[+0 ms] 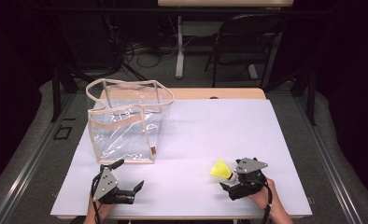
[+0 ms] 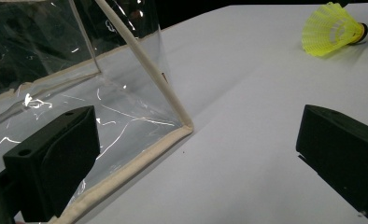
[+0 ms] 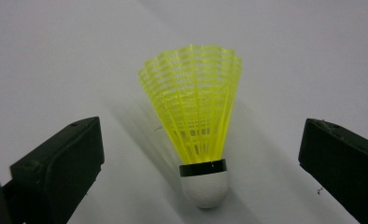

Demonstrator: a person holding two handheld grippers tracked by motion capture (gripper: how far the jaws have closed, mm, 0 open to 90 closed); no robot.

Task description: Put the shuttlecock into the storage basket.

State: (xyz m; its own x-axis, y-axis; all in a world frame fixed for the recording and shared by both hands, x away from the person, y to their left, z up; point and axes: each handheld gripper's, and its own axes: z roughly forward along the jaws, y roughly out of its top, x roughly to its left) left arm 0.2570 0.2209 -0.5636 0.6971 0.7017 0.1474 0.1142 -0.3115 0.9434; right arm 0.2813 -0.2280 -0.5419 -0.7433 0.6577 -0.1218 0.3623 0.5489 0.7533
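A yellow plastic shuttlecock (image 1: 222, 170) with a white cork lies on the white table (image 1: 210, 126) at the front right. My right gripper (image 1: 230, 178) is open around it. In the right gripper view the shuttlecock (image 3: 196, 121) lies between the two wide-apart jaws of the right gripper (image 3: 201, 137), cork toward the camera, touching neither. A clear plastic bag (image 1: 126, 121) with beige trim stands open at the left. My left gripper (image 1: 130, 175) is open just in front of its near corner. The left gripper view has the bag (image 2: 79, 70), the left gripper (image 2: 196, 149) with nothing in it and the far-off shuttlecock (image 2: 334, 30).
Bare white table lies between the bag and the shuttlecock and reaches to the far edge. Behind the table stand a dark folding chair (image 1: 247, 42) and a white table leg (image 1: 179, 46), with cables on the floor.
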